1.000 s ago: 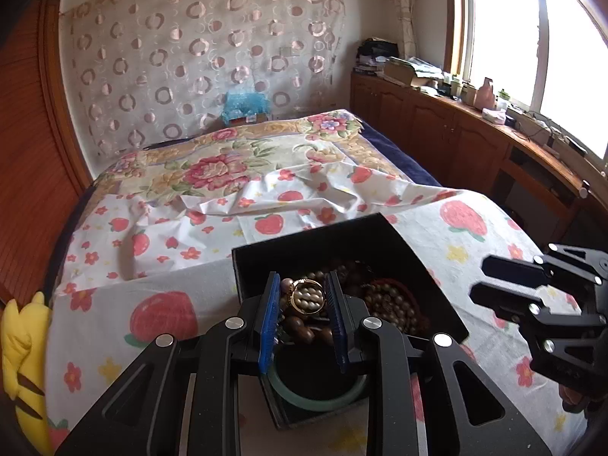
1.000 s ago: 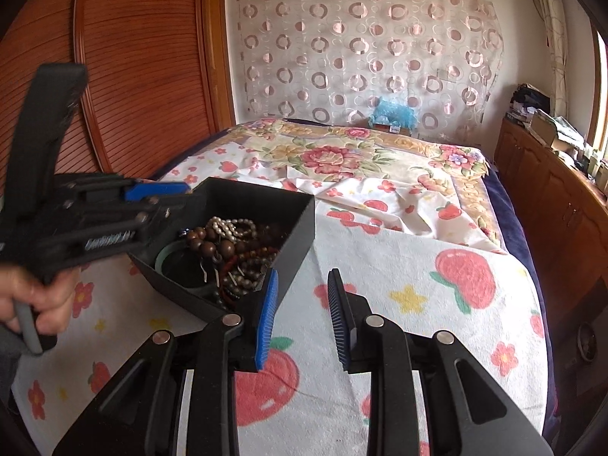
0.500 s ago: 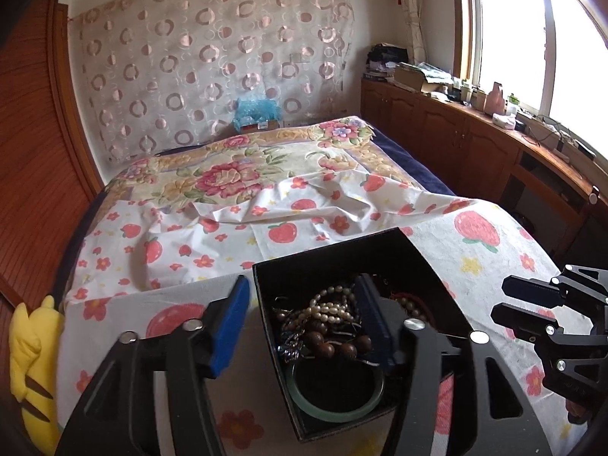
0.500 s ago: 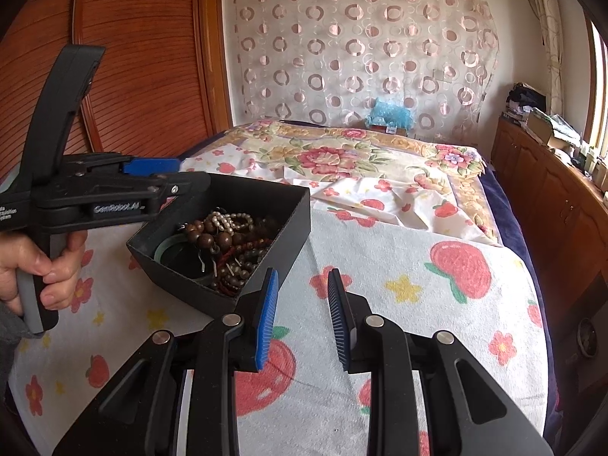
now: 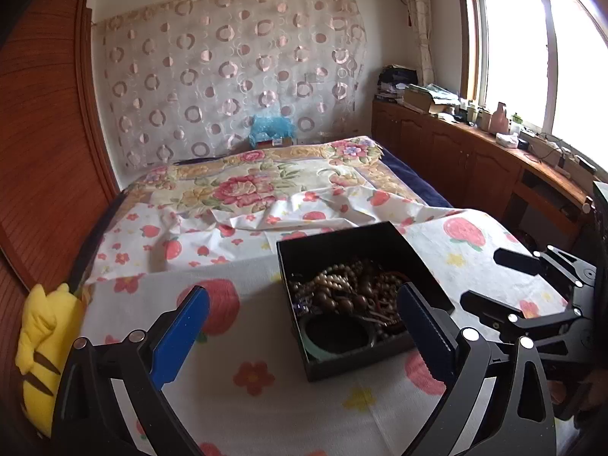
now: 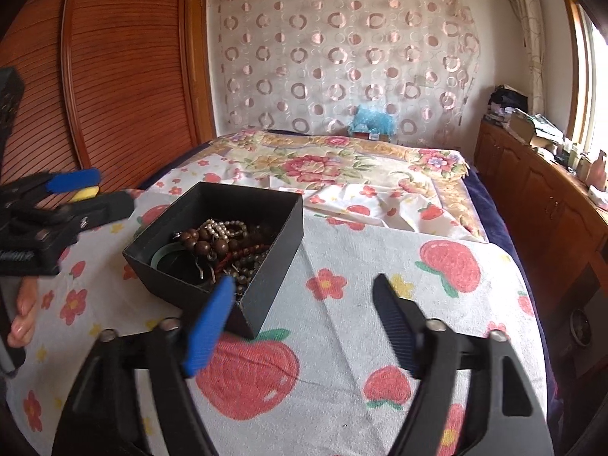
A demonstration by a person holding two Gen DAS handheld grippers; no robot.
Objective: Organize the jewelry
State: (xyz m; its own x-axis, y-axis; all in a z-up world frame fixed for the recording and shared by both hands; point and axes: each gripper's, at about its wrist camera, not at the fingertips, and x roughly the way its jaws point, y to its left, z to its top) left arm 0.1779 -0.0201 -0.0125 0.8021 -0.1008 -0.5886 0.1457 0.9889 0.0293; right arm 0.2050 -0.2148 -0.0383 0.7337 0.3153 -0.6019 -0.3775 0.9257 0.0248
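A black open box [image 5: 418, 262] [image 6: 273, 250] sits on the strawberry-print bed cover. It holds a heap of bead bracelets [image 5: 342, 292] [image 6: 224, 235] and a green bangle [image 5: 334, 349] [image 6: 163, 254]. My left gripper [image 5: 304, 326] is open and empty, held back from the box's near side, its right finger [image 5: 425, 326] in front of the box's right edge. My right gripper [image 6: 304, 311] is open and empty, above the cover just right of the box. Each gripper shows in the other's view: the right one [image 5: 532, 292], the left one [image 6: 64, 201].
A yellow plush toy [image 5: 41, 345] lies at the bed's left edge by the wooden wardrobe [image 6: 125, 60]. A wooden cabinet [image 5: 475, 159] with clutter runs along the window on the right. The floral quilt [image 5: 258, 182] covers the far bed.
My left gripper let go of a bead bracelet into the box, opened wide and drew back. My right gripper opened from nearly shut.
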